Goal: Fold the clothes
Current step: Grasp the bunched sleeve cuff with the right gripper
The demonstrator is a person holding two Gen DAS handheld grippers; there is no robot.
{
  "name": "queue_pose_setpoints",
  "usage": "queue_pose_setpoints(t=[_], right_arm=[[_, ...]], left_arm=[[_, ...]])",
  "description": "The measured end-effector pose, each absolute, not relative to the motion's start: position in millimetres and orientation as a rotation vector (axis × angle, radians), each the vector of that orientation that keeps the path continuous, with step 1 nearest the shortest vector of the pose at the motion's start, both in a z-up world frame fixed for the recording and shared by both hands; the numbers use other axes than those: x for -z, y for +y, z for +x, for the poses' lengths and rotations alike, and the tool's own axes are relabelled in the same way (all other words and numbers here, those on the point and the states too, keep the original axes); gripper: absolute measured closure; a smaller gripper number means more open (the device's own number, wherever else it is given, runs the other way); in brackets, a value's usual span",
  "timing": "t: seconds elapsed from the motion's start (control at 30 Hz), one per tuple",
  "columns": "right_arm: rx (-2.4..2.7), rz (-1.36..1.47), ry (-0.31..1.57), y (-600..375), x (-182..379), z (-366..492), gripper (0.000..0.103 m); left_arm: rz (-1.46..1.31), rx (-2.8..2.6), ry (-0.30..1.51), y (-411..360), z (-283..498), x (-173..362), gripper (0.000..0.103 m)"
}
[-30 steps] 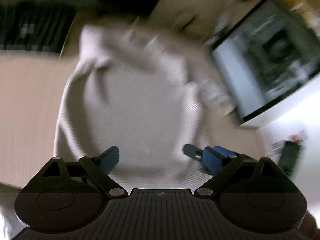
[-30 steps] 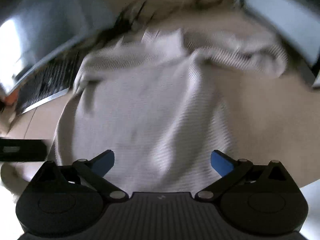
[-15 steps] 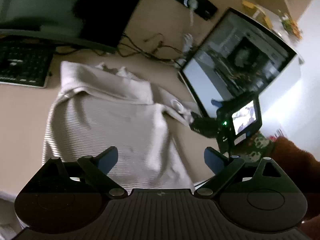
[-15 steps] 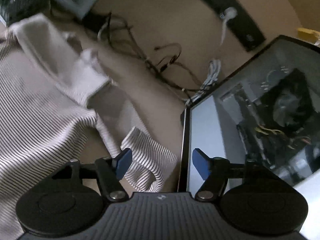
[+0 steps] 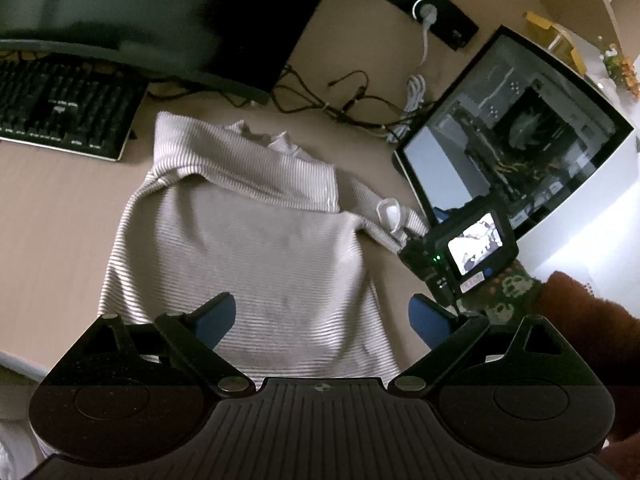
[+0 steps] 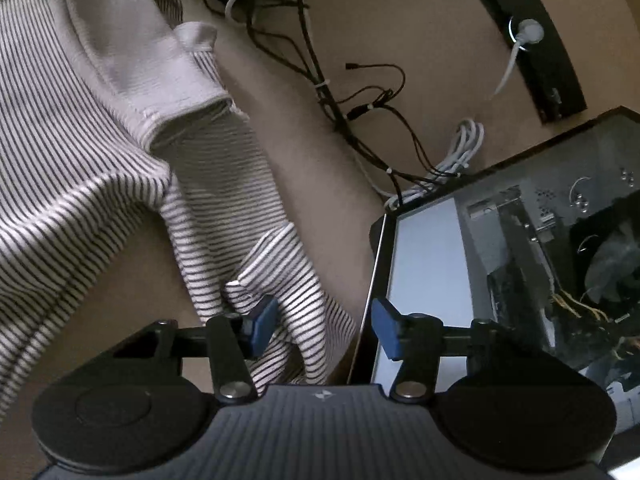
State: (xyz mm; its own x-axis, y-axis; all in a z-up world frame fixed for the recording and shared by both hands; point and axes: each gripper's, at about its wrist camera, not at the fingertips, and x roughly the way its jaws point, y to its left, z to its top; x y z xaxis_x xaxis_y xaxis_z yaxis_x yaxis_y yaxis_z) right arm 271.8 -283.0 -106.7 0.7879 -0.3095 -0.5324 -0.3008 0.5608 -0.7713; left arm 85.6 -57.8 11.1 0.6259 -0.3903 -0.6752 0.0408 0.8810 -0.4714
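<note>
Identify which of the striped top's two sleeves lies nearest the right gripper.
The sleeve trailing toward the glass-sided computer case; its cuff sits between the right gripper's open fingers. The other sleeve lies folded across the top.

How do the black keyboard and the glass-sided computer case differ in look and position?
The black keyboard lies flat left of the striped knit top; the glass-sided computer case stands upright to its right. The keyboard is opaque; the case shows its insides. Both rest on the beige desk.
</note>
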Motion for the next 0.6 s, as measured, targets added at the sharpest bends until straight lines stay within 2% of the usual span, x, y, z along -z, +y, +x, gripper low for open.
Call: queue_pose_setpoints(t=[0.03, 0.07, 0.13, 0.37, 0.6], right_arm=[[0.007, -0.989, 0.698, -285.6, 107.9, 273.0, 0.056], [0.006, -0.972, 0.705, -288.5, 107.7, 274.3, 0.071], [0.008, -0.905, 0.721, -294.7, 101.9, 277.6, 0.084], [0.087, -0.596, 0.672, -318.6, 41.6, 283.0, 0.099], [0.13, -0.27, 0.593, -346.0, -31.3, 280.6, 0.1]], left_arm=[[-0.438, 0.256, 0.872, -58.7, 86.3, -10.3, 0.006], [-0.436, 0.254, 0.88, -59.7, 87.1, -9.6, 0.006], [-0.432, 0.255, 0.891, -61.0, 88.5, -8.6, 0.006], [-0.424, 0.293, 0.917, -65.6, 94.8, -5.4, 0.006], [-0.387, 0.373, 0.927, -77.9, 102.1, -6.2, 0.006]])
